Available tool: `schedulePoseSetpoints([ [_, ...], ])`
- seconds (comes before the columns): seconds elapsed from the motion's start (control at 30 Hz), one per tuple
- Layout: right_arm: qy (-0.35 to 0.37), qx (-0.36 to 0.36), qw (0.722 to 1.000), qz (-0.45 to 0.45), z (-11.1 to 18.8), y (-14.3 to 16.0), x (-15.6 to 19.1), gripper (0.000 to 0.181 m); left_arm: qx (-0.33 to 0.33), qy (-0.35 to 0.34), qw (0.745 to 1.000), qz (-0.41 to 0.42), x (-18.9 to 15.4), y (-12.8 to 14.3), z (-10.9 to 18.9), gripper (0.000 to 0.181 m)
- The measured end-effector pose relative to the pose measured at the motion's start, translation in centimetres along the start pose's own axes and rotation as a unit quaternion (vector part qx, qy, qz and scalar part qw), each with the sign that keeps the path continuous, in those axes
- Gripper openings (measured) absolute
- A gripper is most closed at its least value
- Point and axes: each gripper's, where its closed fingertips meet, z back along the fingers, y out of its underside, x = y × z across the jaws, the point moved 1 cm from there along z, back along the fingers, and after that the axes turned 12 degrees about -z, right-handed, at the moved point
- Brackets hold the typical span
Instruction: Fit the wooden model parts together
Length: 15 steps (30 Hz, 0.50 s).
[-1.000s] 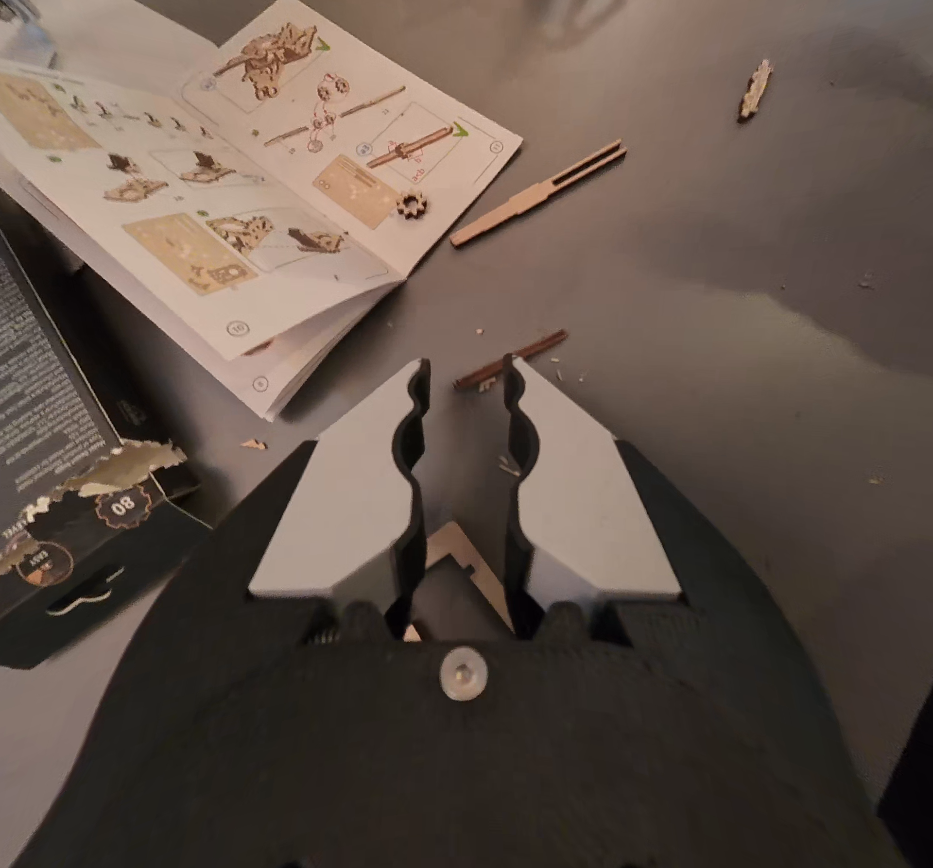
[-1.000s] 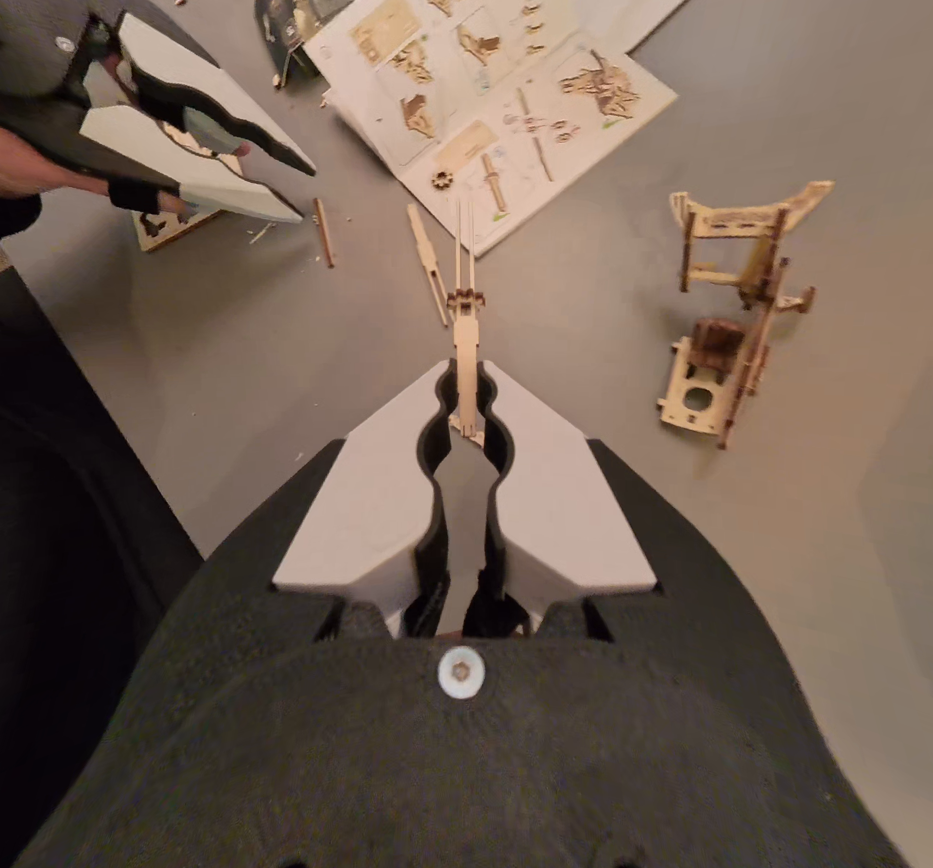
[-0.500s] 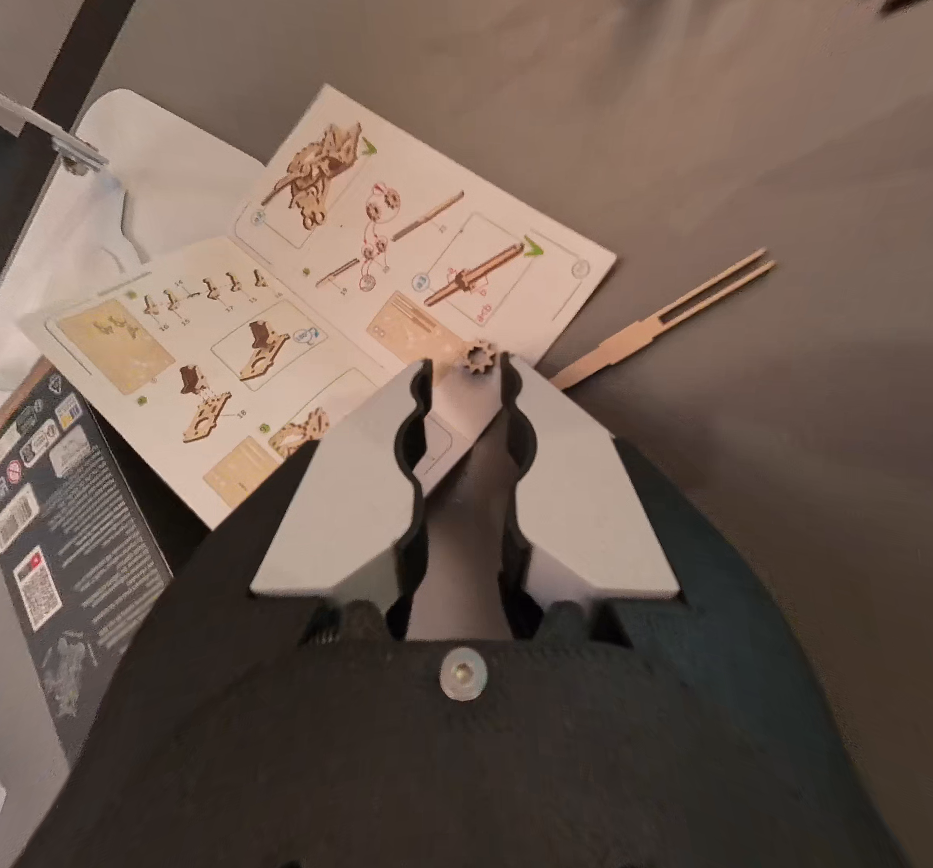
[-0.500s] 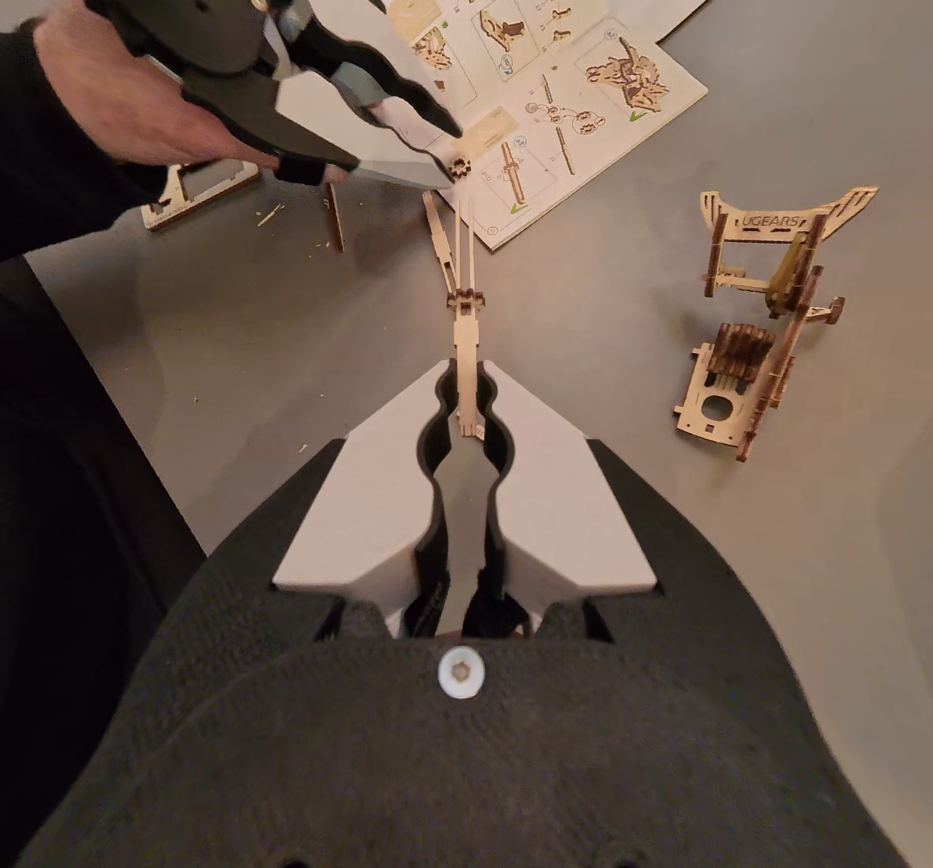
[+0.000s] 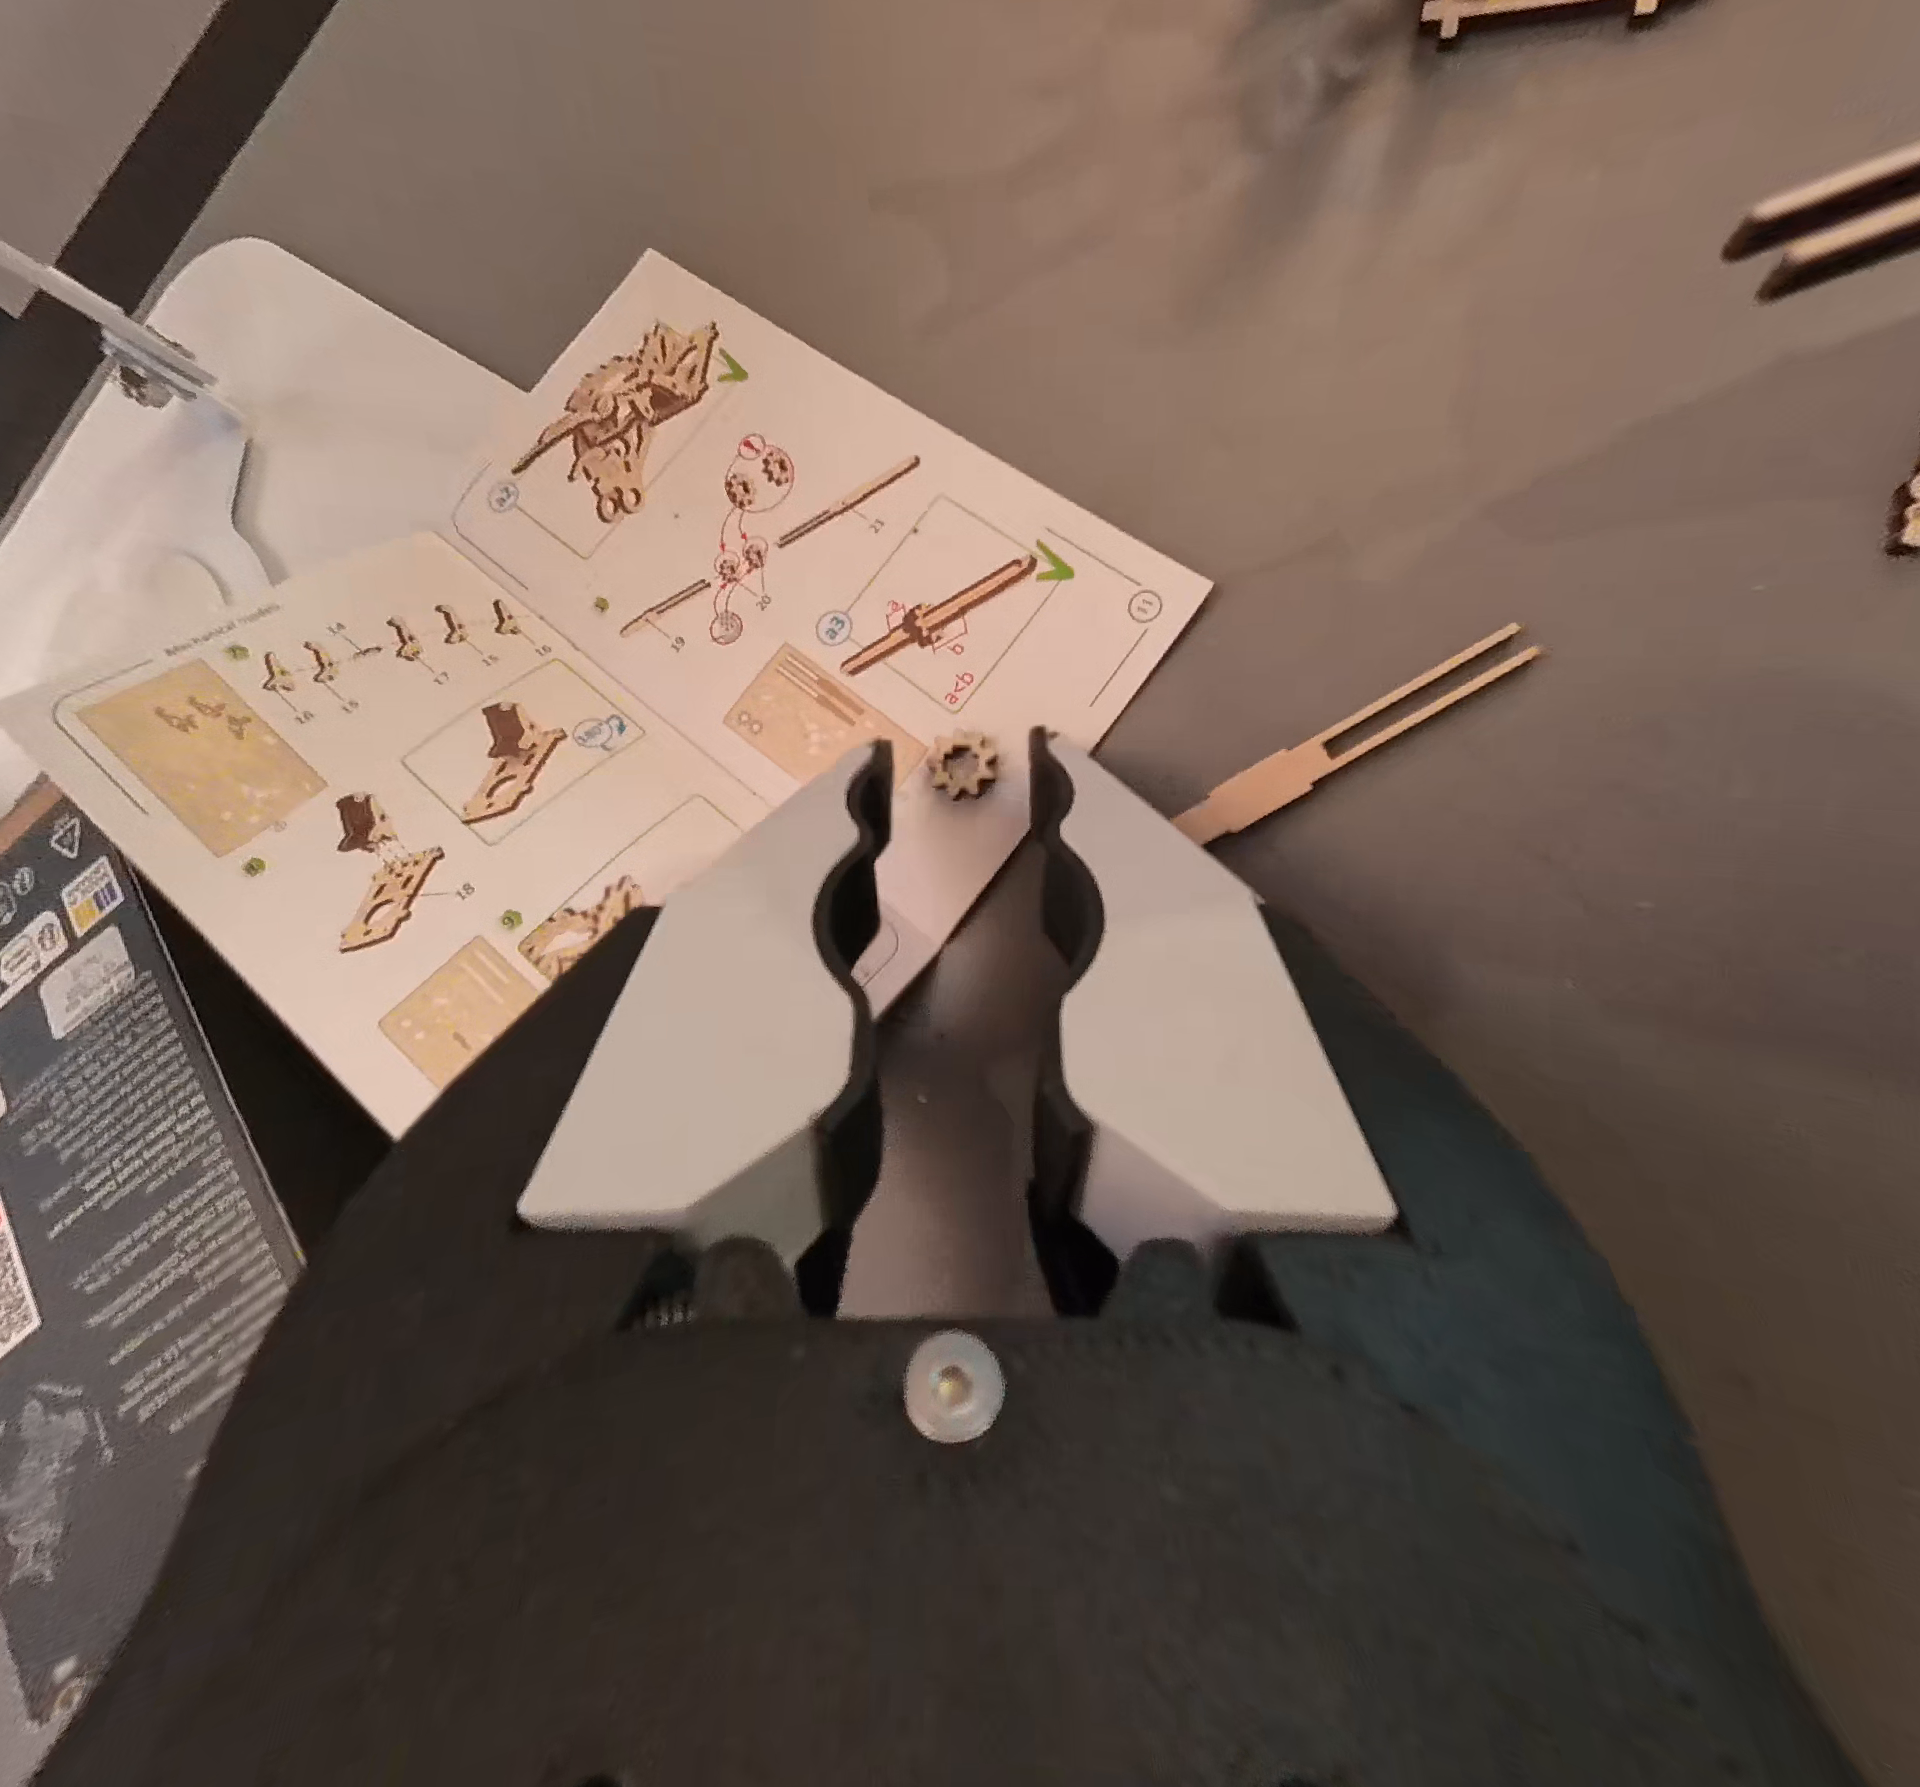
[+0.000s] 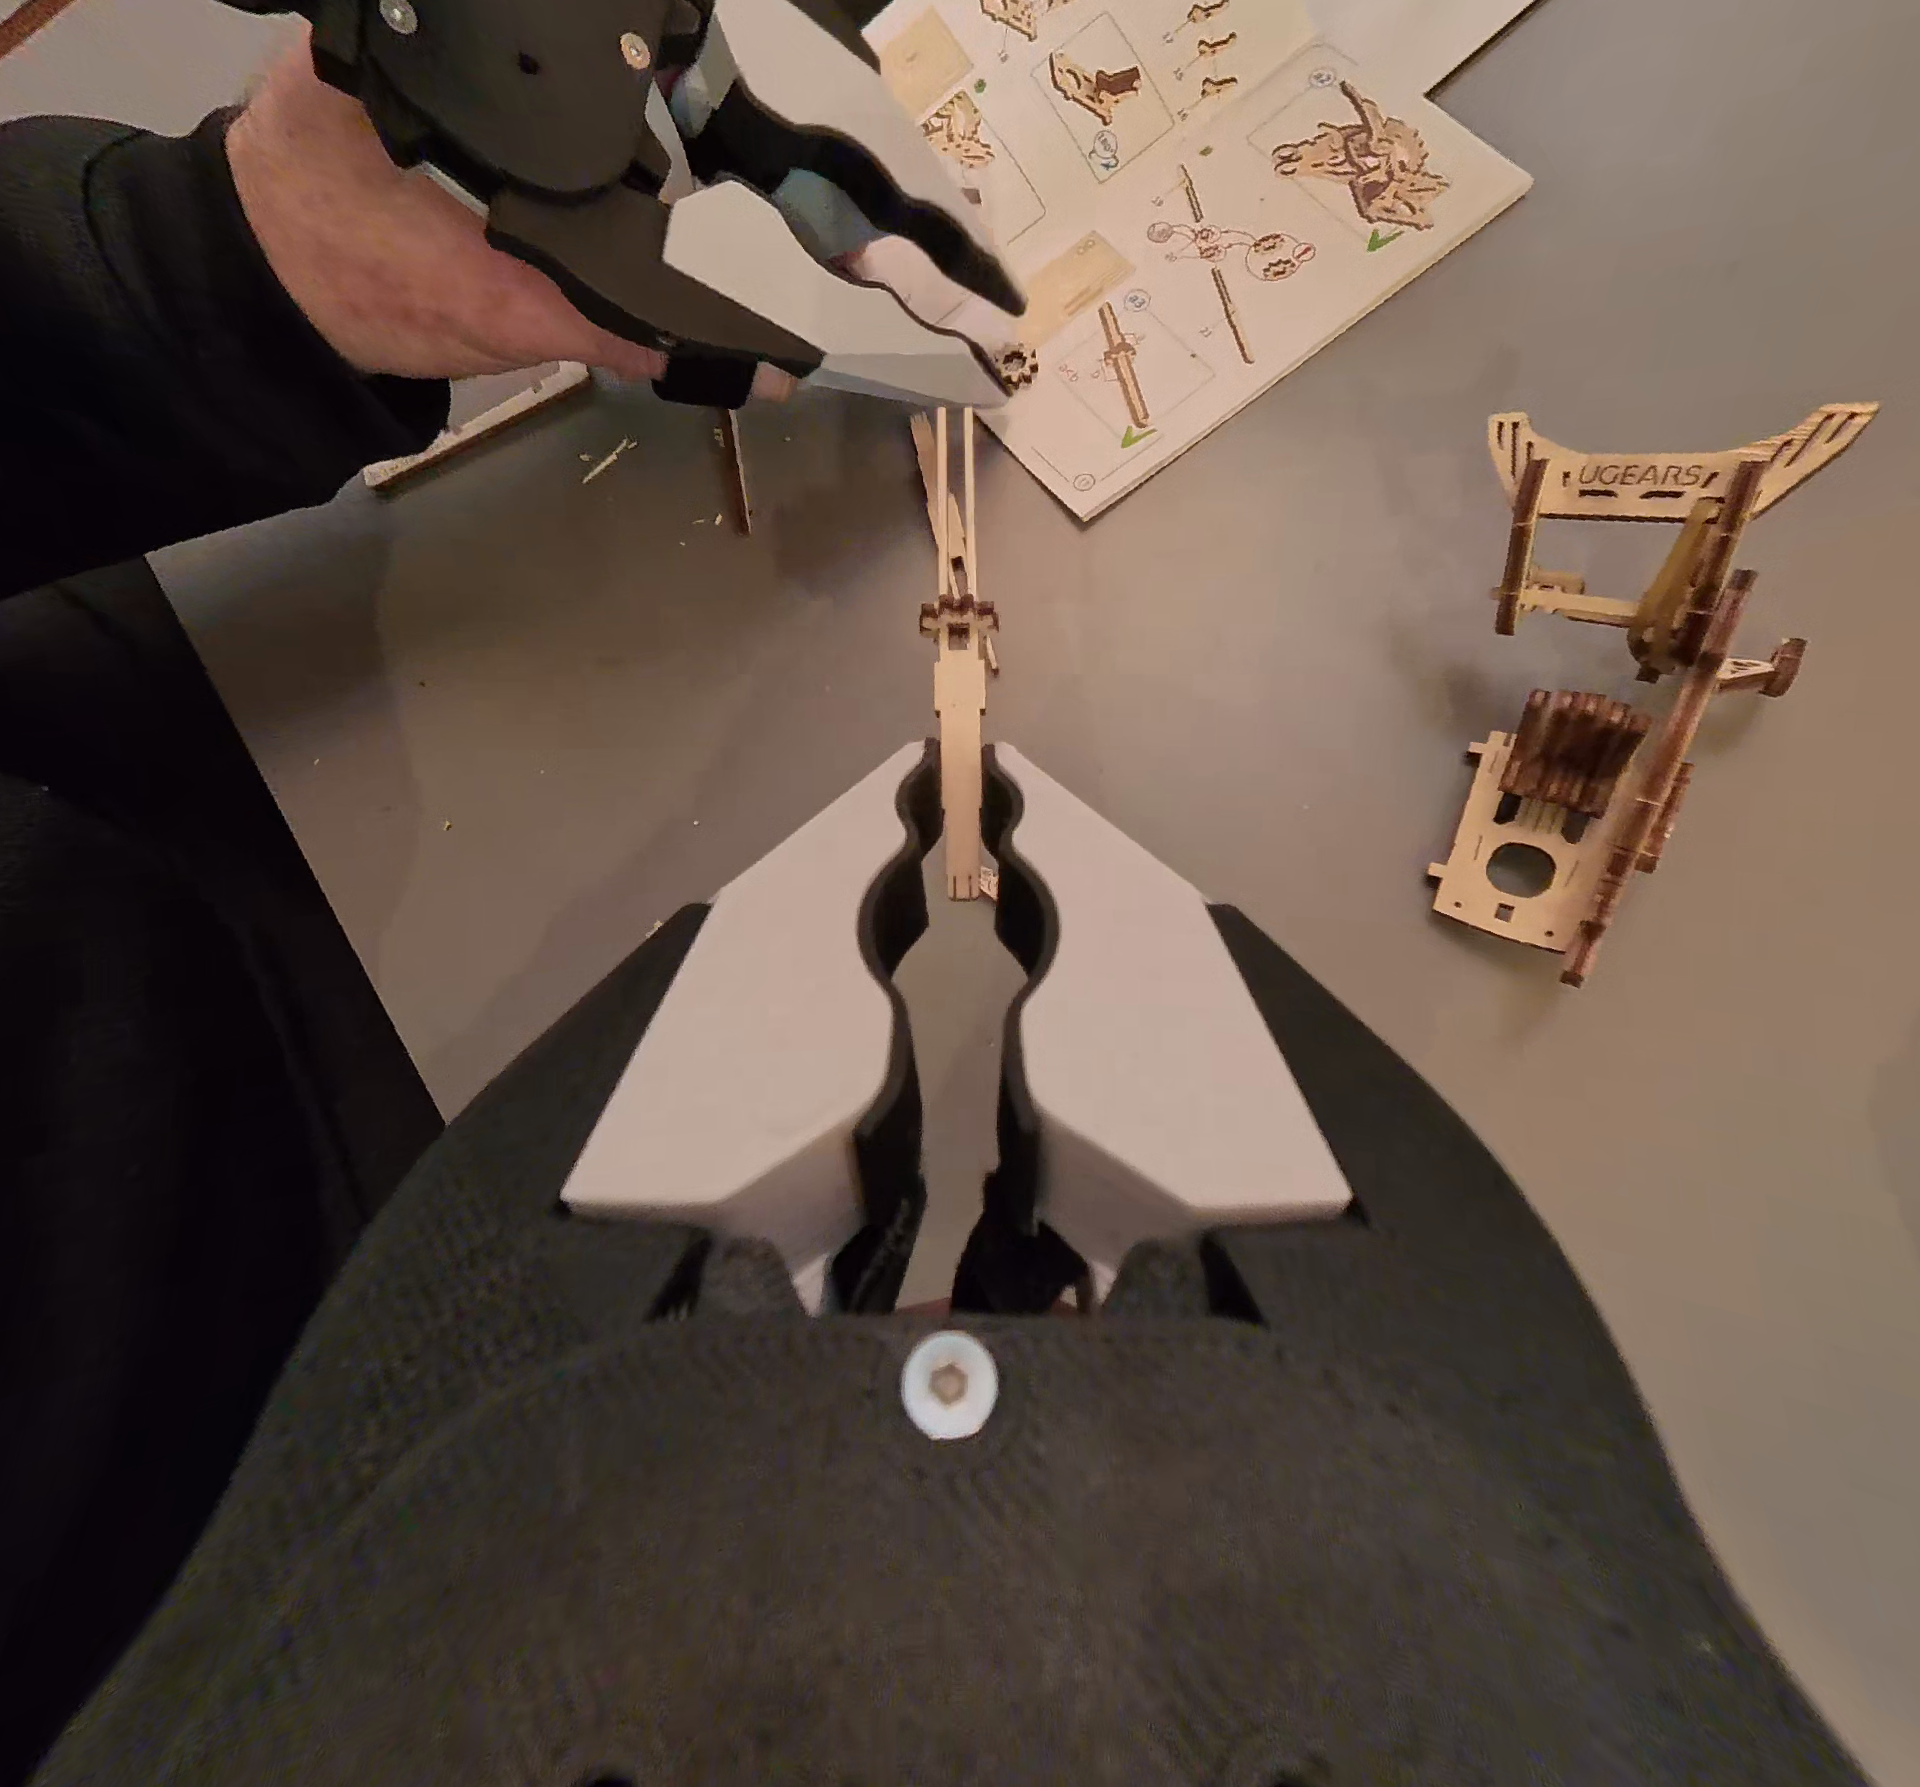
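Observation:
A small wooden gear (image 5: 961, 769) lies on the open instruction booklet (image 5: 623, 698). My left gripper (image 5: 960, 743) is open, its two tips on either side of the gear with small gaps. The gear (image 6: 1013, 364) and the left gripper (image 6: 992, 340) also show in the right wrist view. My right gripper (image 6: 961, 750) is shut on a wooden rod (image 6: 956, 688) with a gear on it and two thin prongs pointing forward, held above the table. A second slotted rod (image 5: 1361, 735) lies on the table right of the booklet.
A partly built wooden model (image 6: 1621, 698) stands on the grey table (image 6: 1247, 906) at the right. A dark box (image 5: 104, 1114) lies left of the booklet. A thin brown strip (image 6: 738, 480) and splinters lie near a hand (image 6: 395, 262).
My left gripper has moved from the bare table up over the booklet and now straddles the small gear. My right gripper has kept hold of its rod, almost still.

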Motion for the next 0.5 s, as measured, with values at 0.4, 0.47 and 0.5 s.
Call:
schedulePoseSetpoints([
  [0.4, -0.013, -0.002, 1.0, -0.003, -0.2, 0.0, 0.1, 0.004, -0.012, 0.035, 0.997, 0.064, -0.1, 0.2, -0.6, 0.01],
  [0.47, -0.014, -0.002, 1.0, -0.001, -0.2, 0.0, 0.2, 0.004, -0.043, 0.048, 0.994, 0.093, -0.2, -0.4, -0.1, 0.01],
  [0.5, -0.013, -0.004, 1.0, 0.0, -0.2, -0.1, 0.2, 0.004, -0.065, 0.058, 0.99, 0.112, -0.2, -0.9, 0.4, 0.01],
])
